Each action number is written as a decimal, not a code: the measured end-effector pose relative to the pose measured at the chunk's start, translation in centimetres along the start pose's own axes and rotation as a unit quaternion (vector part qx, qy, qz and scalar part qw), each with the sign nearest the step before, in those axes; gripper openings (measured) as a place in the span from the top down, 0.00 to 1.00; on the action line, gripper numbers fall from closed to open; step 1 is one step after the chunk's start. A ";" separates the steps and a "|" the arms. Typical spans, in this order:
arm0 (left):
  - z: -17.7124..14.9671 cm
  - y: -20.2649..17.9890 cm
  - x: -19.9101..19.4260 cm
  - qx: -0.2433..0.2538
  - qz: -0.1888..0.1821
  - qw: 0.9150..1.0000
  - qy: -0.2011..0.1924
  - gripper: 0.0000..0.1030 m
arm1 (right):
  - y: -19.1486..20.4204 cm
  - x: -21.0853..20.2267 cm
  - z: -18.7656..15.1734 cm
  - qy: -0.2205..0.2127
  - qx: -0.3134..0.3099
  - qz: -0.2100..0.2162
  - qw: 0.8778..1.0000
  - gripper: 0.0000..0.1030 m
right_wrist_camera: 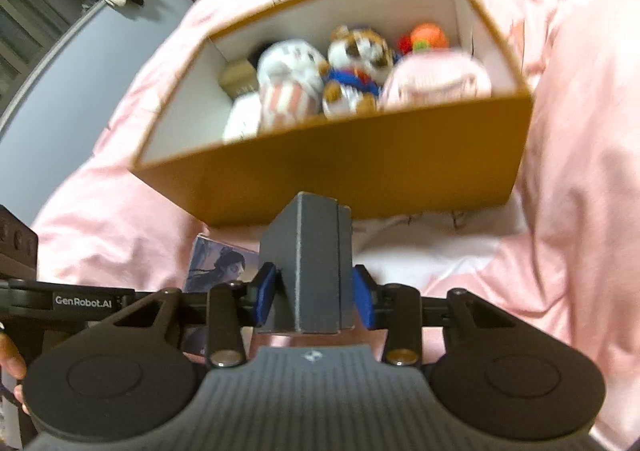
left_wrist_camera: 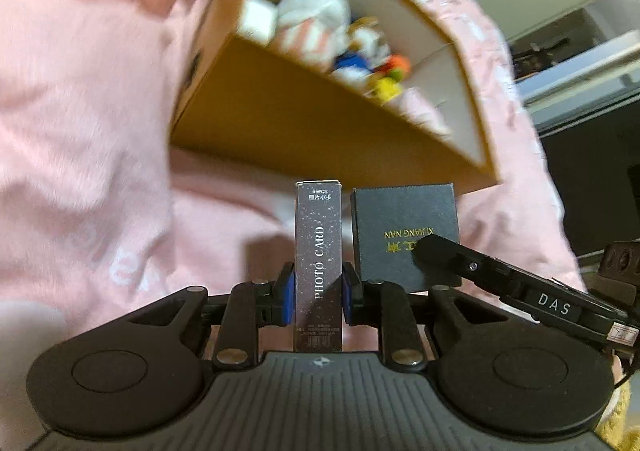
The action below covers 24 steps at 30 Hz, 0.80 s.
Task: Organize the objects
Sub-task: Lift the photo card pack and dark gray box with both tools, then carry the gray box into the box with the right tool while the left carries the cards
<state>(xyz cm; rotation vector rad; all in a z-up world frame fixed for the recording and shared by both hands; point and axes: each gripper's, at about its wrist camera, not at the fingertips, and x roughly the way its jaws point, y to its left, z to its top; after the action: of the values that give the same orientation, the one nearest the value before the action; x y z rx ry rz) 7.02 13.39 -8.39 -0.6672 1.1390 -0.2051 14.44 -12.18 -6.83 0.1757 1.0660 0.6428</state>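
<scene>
Blue pads of the left claw (left_wrist_camera: 319,293) press on both narrow sides of a tall, slim photo card box (left_wrist_camera: 319,251), clamped upright with its printed edge facing the camera. Just right of that box, a dark square box (left_wrist_camera: 404,235) with gold lettering hangs beside it, one finger (left_wrist_camera: 436,255) of the right claw lying across its face. Beyond both stands a brown cardboard box (left_wrist_camera: 320,119) with white inner walls, resting on a pink blanket (left_wrist_camera: 80,111); inside it lie blurred plush toys (left_wrist_camera: 320,31), white, striped, blue, orange and yellow. Bare blanket spreads to the left of the cardboard box and between its near wall and the held boxes. From the right wrist, the right claw (right_wrist_camera: 315,297) has its blue pads closed onto the dark square box (right_wrist_camera: 308,263), held corner-on, both pads touching its sides. Just left of this box, partly behind it, the photo card box (right_wrist_camera: 216,263) shows its illustrated face. The cardboard box (right_wrist_camera: 360,171) lies straight ahead, its near wall facing the claw, open top filled with the plush toys (right_wrist_camera: 352,71). Pink blanket (right_wrist_camera: 580,171) surrounds the cardboard box on every visible side, with a paler patch just before its near wall.
</scene>
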 end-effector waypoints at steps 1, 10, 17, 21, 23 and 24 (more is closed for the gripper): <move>0.1 -0.6 -0.7 0.008 -0.008 1.000 -0.007 0.76 | 0.2 -0.9 0.2 -0.009 -0.007 0.001 1.000 0.58; 3.3 -4.5 -6.7 0.040 -0.026 0.994 -0.103 0.76 | 1.7 -6.7 4.8 -0.124 -0.019 0.007 0.992 0.58; 7.5 -5.7 -7.5 0.049 0.018 0.986 -0.158 0.76 | 2.1 -1.2 9.8 -0.103 -0.009 -0.009 0.995 0.58; 9.2 -5.4 -6.2 0.057 0.046 0.985 -0.156 0.76 | 1.5 3.8 10.5 -0.023 0.005 -0.021 1.000 0.58; 9.8 -4.9 -5.3 0.056 0.056 0.985 -0.151 0.76 | 1.2 5.9 10.5 0.017 0.017 -0.021 0.999 0.58; 9.8 -4.7 -5.0 0.055 0.061 0.985 -0.150 0.76 | 1.0 6.6 10.3 0.032 0.023 -0.023 0.999 0.58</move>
<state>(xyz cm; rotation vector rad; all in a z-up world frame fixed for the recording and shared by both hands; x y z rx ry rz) 14.42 15.89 0.69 -0.5097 0.8684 -0.0598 24.98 -5.94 -6.35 0.1716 1.1434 0.5868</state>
